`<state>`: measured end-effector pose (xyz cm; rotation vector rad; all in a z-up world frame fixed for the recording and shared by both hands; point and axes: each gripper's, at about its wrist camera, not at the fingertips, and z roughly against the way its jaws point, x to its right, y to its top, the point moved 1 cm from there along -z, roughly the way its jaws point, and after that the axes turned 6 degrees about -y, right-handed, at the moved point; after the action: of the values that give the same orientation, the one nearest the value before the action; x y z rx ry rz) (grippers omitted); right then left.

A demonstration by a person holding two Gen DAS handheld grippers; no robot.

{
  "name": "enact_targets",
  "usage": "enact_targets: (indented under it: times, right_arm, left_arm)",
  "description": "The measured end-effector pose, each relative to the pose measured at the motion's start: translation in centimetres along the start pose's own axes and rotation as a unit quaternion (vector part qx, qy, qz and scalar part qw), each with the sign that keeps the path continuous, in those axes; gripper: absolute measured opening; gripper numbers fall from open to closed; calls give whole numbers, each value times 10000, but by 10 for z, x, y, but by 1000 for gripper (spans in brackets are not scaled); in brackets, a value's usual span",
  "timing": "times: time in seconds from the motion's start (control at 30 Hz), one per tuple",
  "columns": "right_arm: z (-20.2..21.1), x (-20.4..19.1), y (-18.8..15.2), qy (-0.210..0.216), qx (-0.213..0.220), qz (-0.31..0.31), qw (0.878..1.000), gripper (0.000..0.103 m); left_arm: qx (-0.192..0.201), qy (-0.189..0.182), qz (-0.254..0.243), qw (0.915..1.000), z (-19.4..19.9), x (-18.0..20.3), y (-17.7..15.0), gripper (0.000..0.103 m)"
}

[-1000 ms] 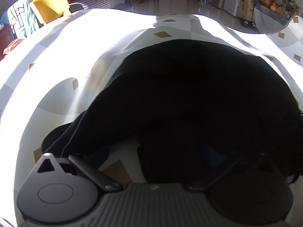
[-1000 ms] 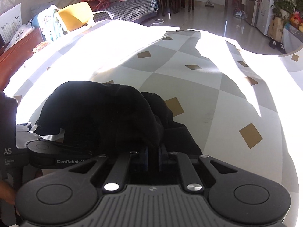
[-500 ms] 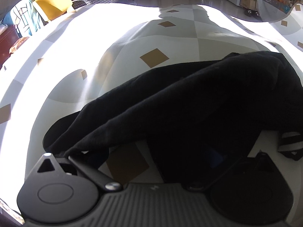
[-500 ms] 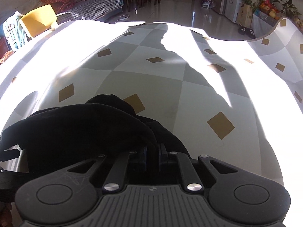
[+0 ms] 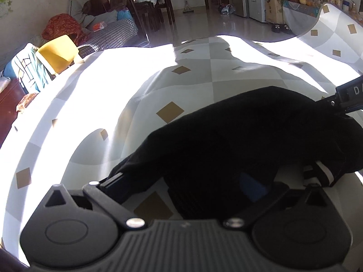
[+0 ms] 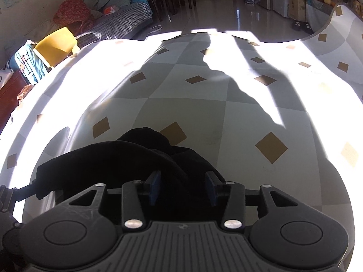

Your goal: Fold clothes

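My right gripper point(image 6: 182, 187) is opening, black garment point(image 6: 127, 161) slipping free between pads; left gripper point(image 5: 188, 185) looks wide, grip unclear. Fold may slump.

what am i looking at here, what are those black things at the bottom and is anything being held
There is no robot arm here. A person holds a hand tool with two fingers in each hand, and each tool has a wide-angle camera looking forward along those fingers. The ribbed black shapes at the bottom of each picture are the tool bodies.

One picture comes from the left tool, the other from the right. Both look down at a table covered in a grey and white cloth with tan diamonds, half in bright sunlight.

On it lies a black garment, bunched up. The right gripper is opening: its blue-padded fingers stand apart with cloth between them, not pressed. The left gripper has its fingers spread wide, with the garment draped over them, so no grip shows.

The room behind holds a sofa and a yellow chair.
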<state>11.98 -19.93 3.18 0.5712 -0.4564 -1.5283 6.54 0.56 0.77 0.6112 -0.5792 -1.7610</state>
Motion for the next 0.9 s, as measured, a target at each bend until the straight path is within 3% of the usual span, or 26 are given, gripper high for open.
enact_targets:
  times: [0.27, 0.67, 0.7, 0.8, 0.9]
  right_arm:
    - [7, -4, -2, 314, -139, 40, 9994, 48]
    - [-10, -23, -20, 100, -348, 509, 9980, 52]
    - [-12, -23, -21, 58, -358, 522, 9980, 52]
    - [-17, -26, -23, 8, -357, 571, 9977, 52]
    - [-21, -28, -23, -88, -300, 651, 9974, 41]
  left_arm:
    - [248, 252, -110, 9993, 18, 0, 18, 103]
    - [-15, 299, -591, 9978, -31, 7, 19, 103]
    - [-49, 308, -595, 9977, -35, 8, 18, 101]
    - [-227, 287, -578, 9977, -46, 9, 14, 79]
    - [-307, 210, -456, 9983, -51, 6, 10, 65]
